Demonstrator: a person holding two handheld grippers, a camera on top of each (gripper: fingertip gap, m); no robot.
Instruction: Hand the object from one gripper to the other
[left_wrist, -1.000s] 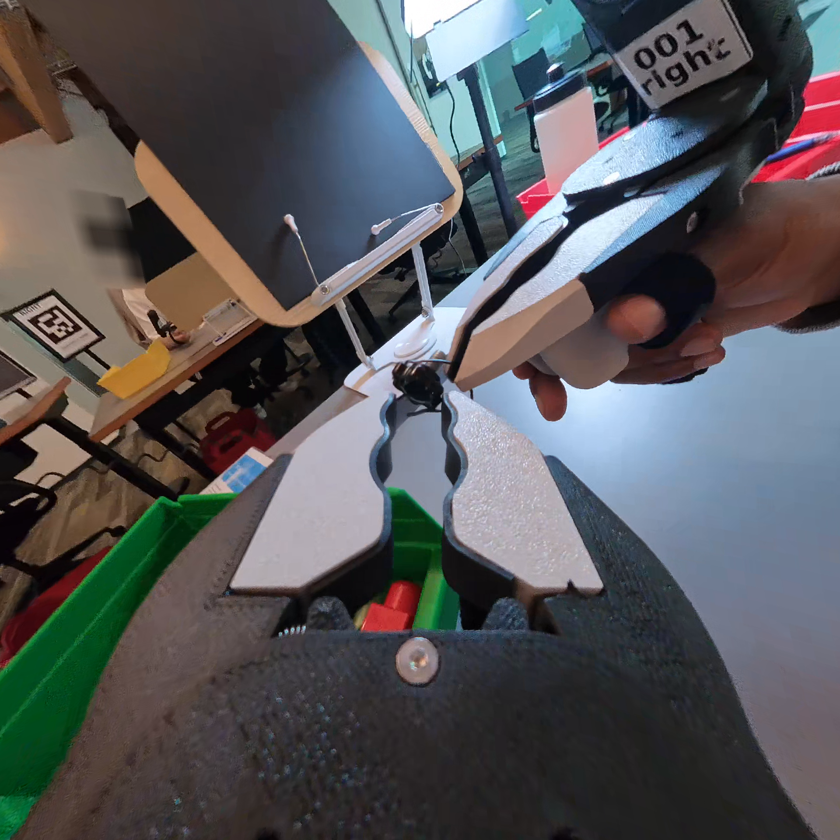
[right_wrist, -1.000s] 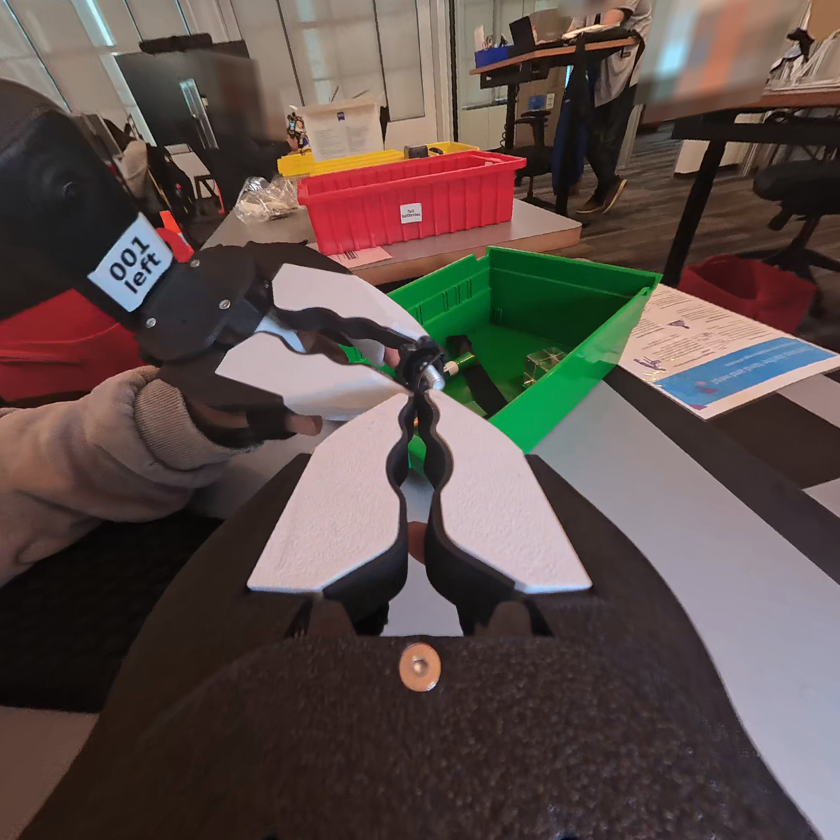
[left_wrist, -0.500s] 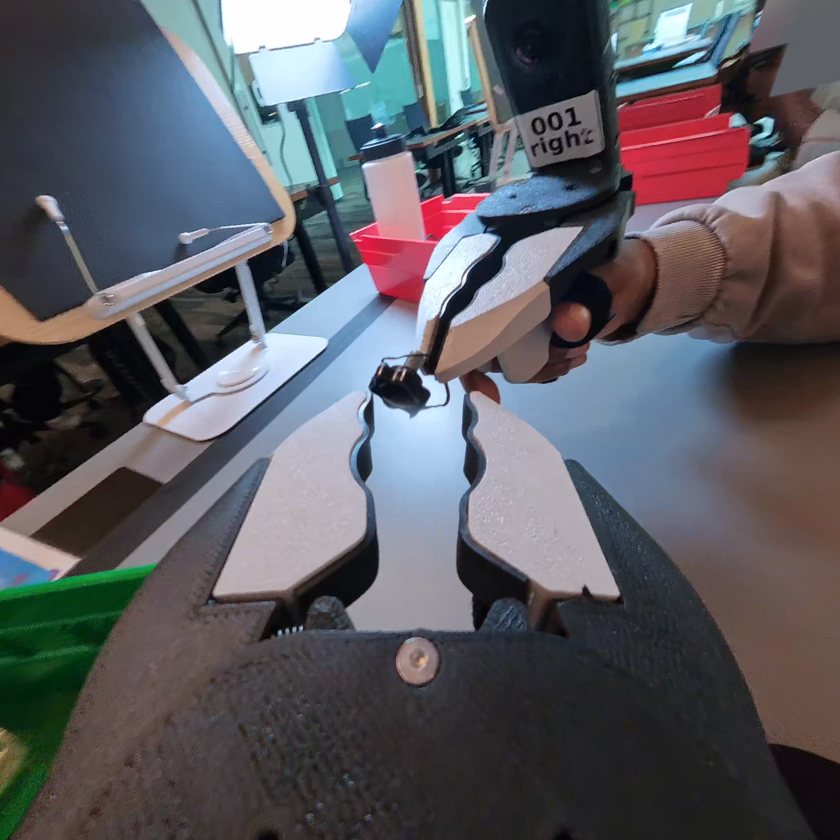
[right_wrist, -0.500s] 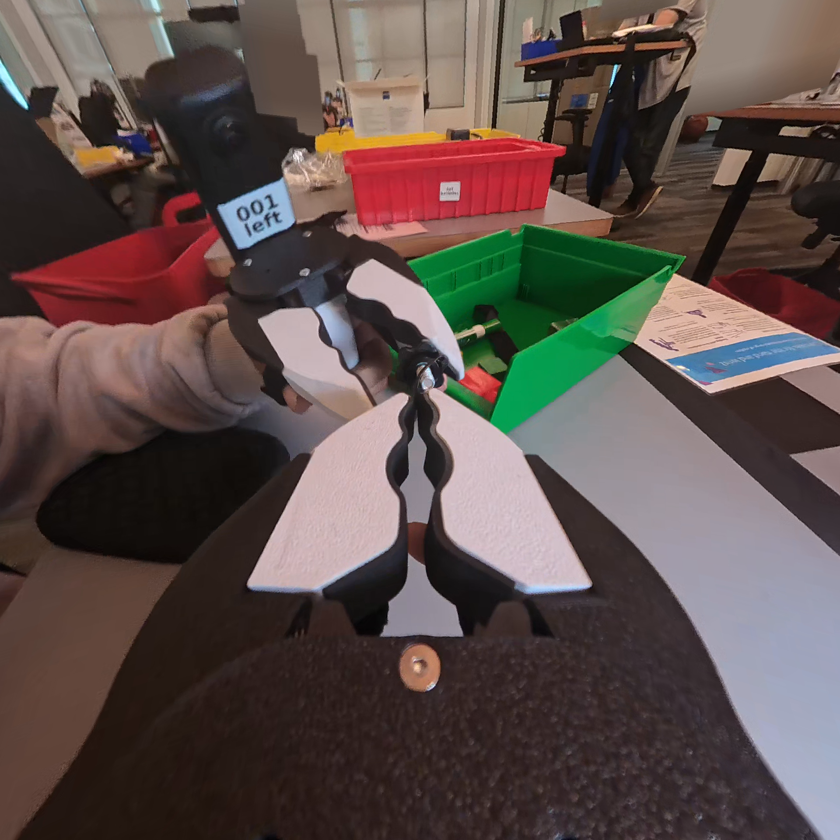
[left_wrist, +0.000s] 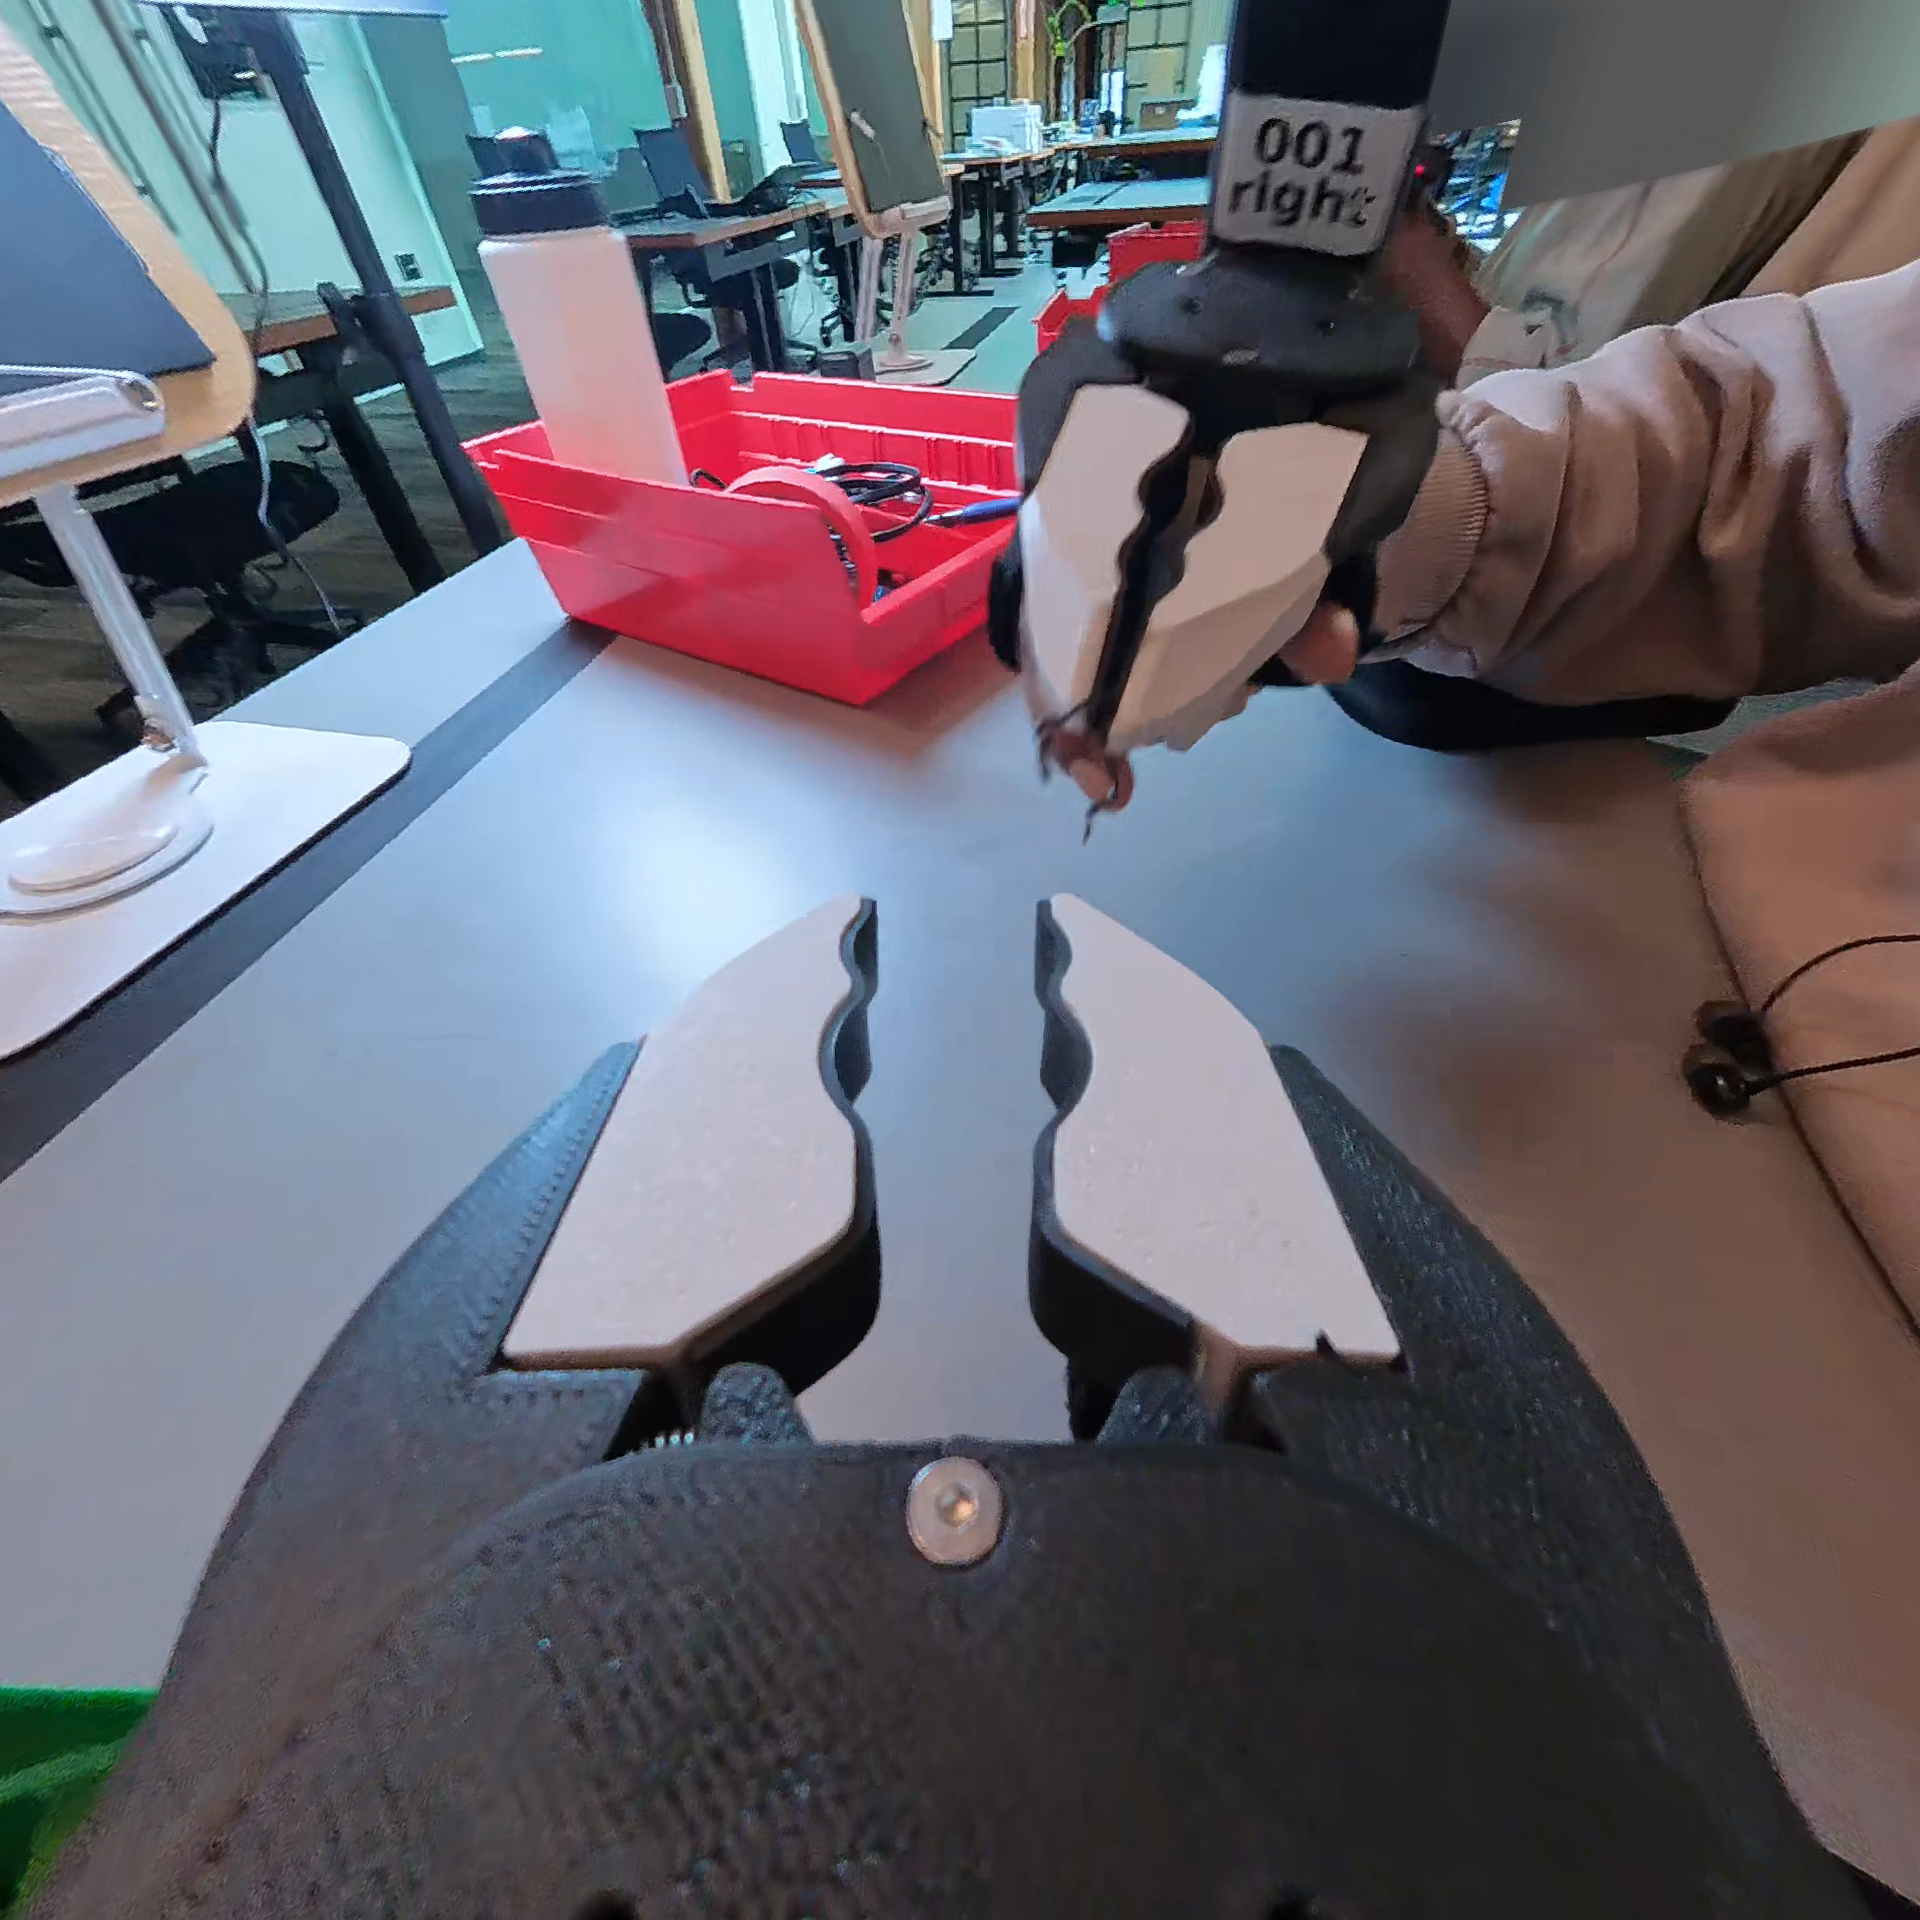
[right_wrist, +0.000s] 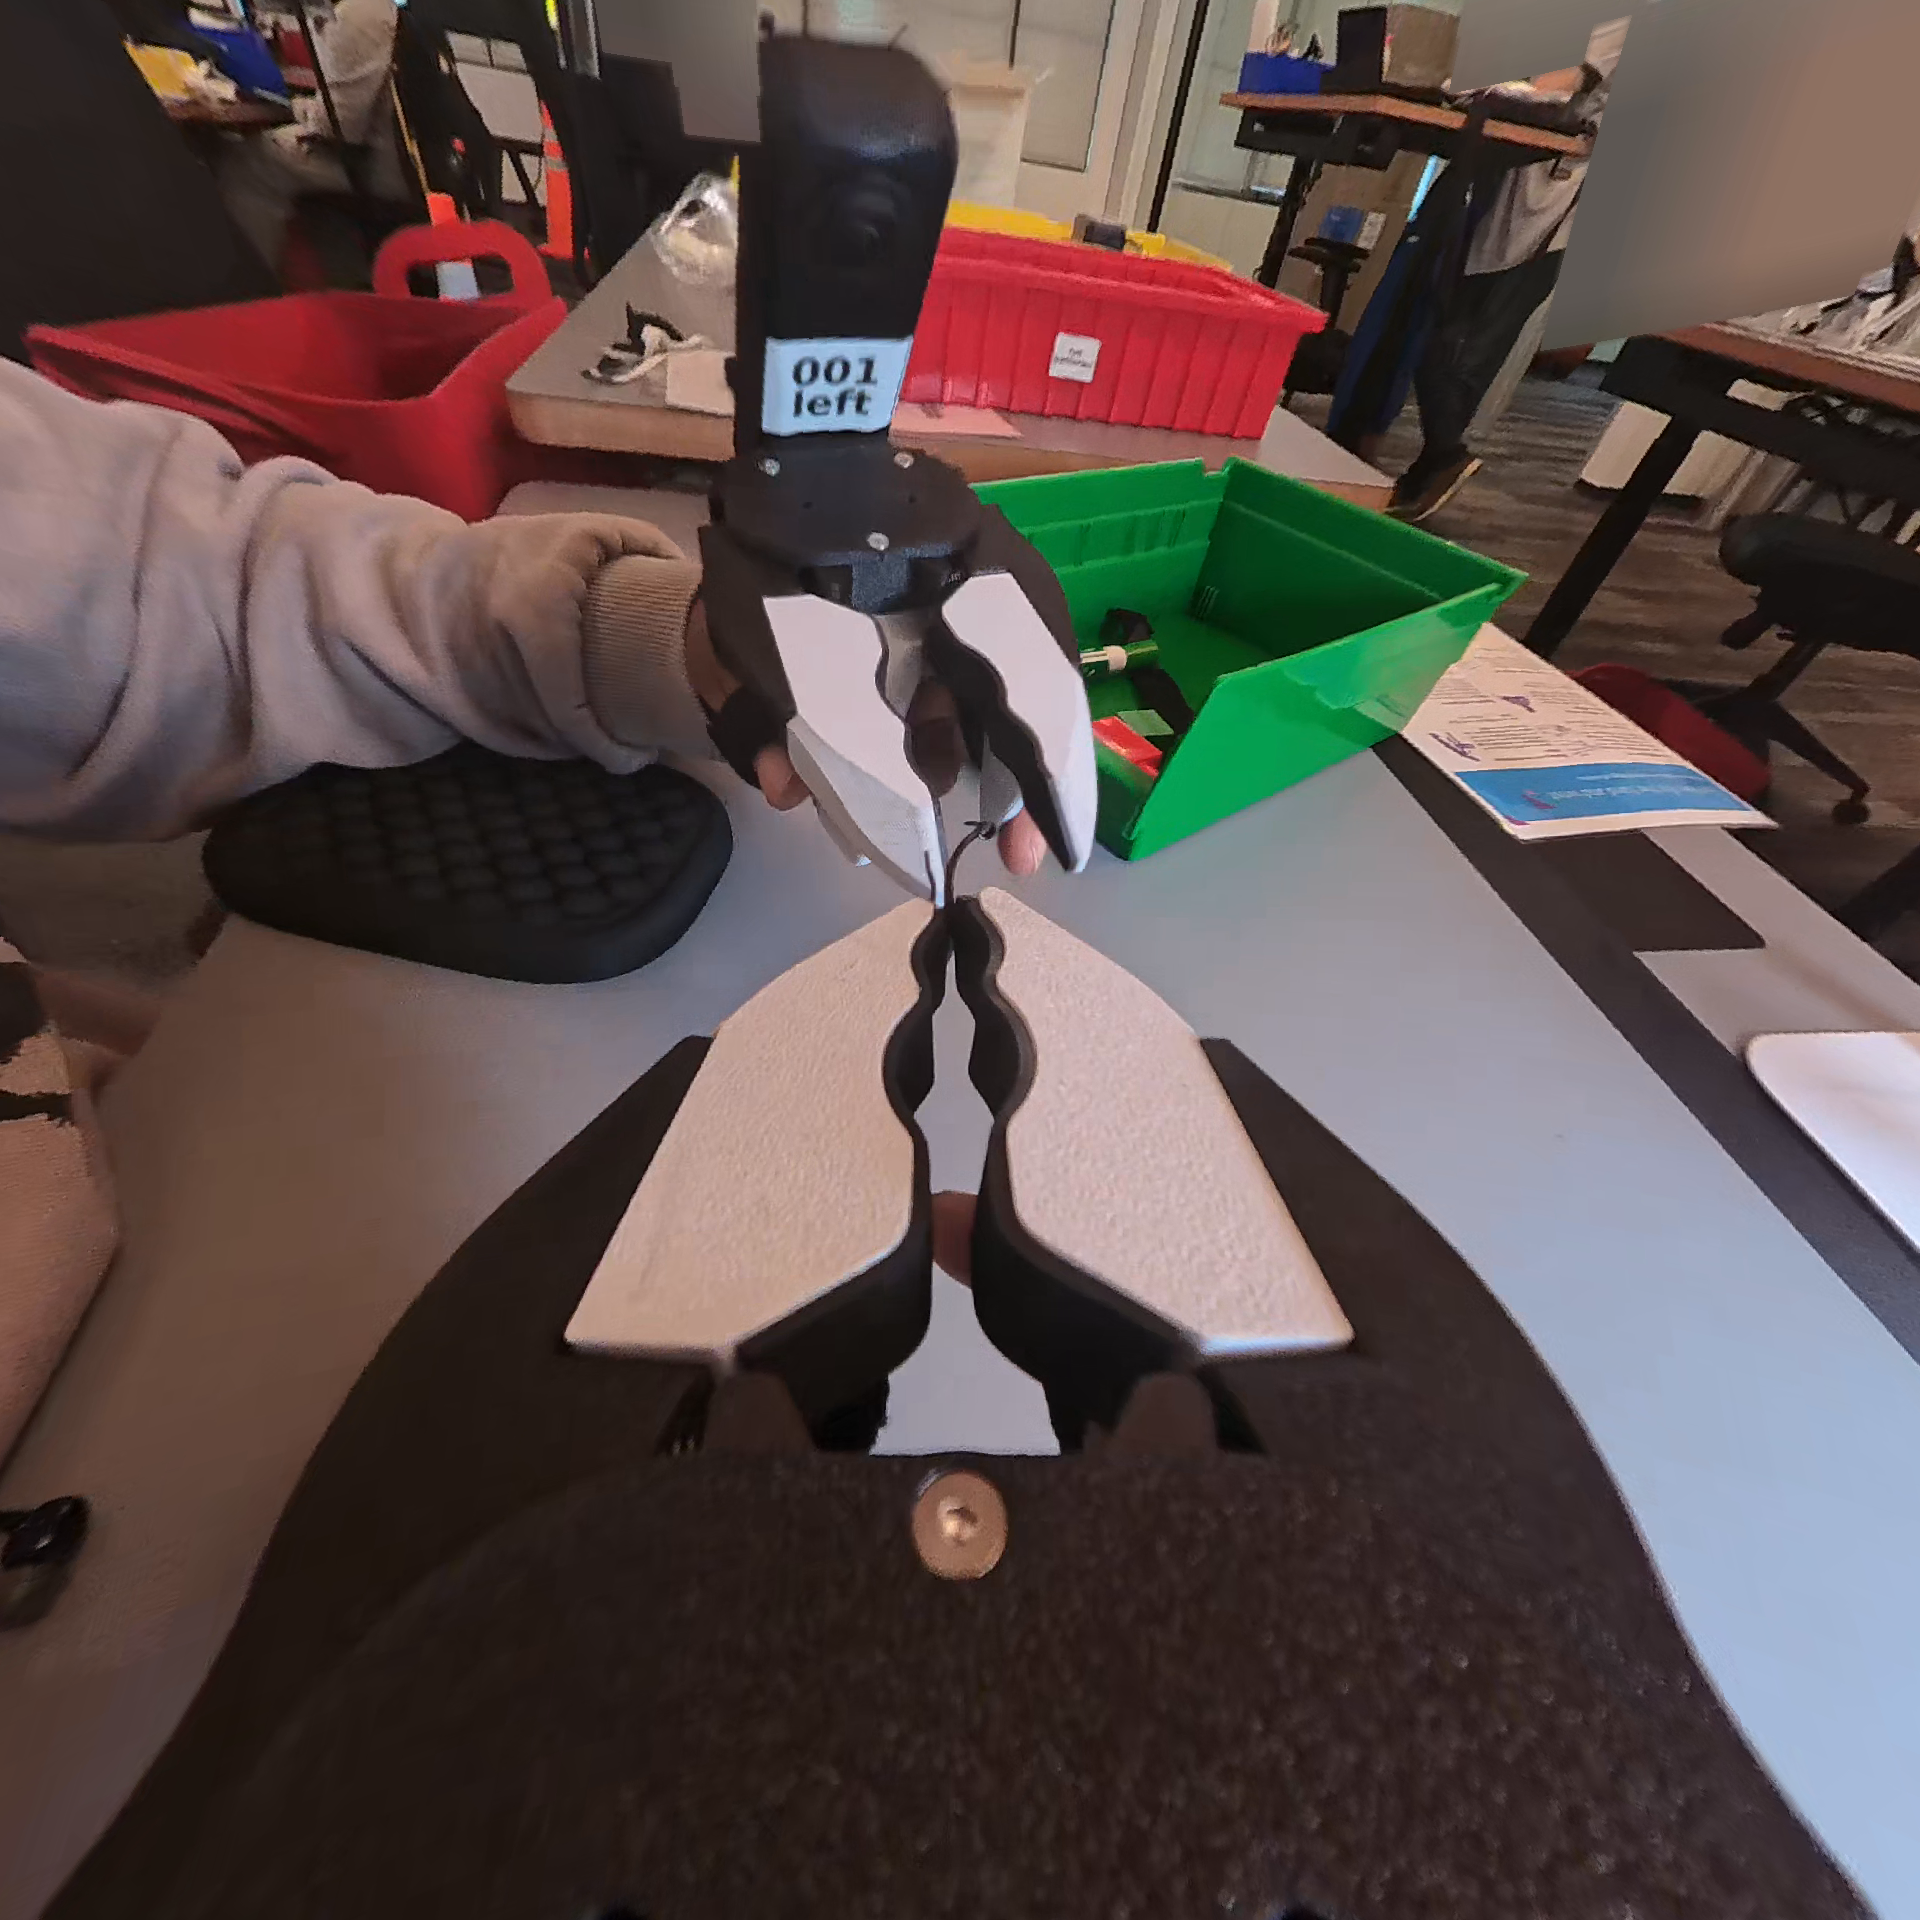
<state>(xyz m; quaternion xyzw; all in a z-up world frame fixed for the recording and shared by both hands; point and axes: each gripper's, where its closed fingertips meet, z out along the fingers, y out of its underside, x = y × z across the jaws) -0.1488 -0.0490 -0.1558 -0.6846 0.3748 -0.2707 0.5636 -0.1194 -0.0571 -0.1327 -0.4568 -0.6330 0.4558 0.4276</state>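
We see bright, even indoor light; the worktop (left_wrist: 727, 831) shows a pale sheen. Wide-angle bending warps the edges, the bin (left_wrist: 748, 561) is motion-smeared, and soft shadows fall under the sleeve (left_wrist: 1662, 499).

An open-plan office doubling as a lab: rows of desks (left_wrist: 1091, 197) and rolling chairs (right_wrist: 1829, 582) stretch back, red parts bins (right_wrist: 1101, 332) and a green bin (right_wrist: 1299, 644) sit on grey worktables (left_wrist: 623, 831), traffic cones (right_wrist: 559, 197) behind.
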